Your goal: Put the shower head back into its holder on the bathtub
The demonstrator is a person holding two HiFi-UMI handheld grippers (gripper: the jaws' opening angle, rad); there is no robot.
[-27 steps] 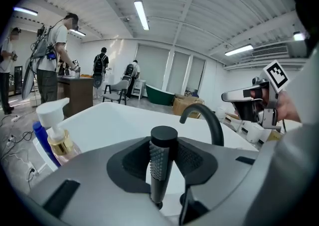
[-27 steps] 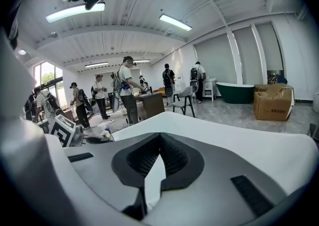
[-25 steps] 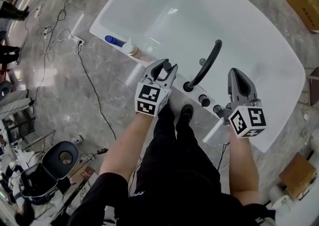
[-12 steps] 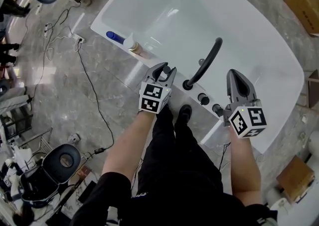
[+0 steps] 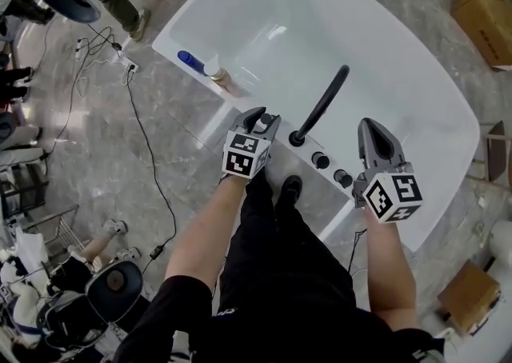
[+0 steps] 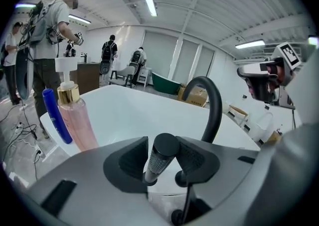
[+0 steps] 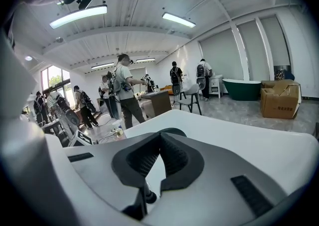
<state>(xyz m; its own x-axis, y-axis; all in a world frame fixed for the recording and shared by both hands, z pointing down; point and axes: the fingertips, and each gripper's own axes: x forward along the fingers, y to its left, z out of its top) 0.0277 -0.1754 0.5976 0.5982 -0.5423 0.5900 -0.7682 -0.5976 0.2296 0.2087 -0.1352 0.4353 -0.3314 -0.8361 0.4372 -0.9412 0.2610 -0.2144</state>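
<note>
Lowered since a second ago, the left gripper (image 5: 264, 118) has brought the shower head (image 6: 160, 158) down to the near rim of the bathtub (image 5: 264, 17), and its jaws are opening.
The shower head stands nearly upright between the widening pads, its foot seated in the holder (image 6: 148, 181) just left of the curved black spout (image 5: 324, 101). The left pad is clear of it, so the holder alone probably carries it now. The right gripper (image 5: 370, 125) hovers to the right, beyond the knobs (image 5: 320, 160), jaws closed on nothing, likely kept aside because one hand suffices.
</note>
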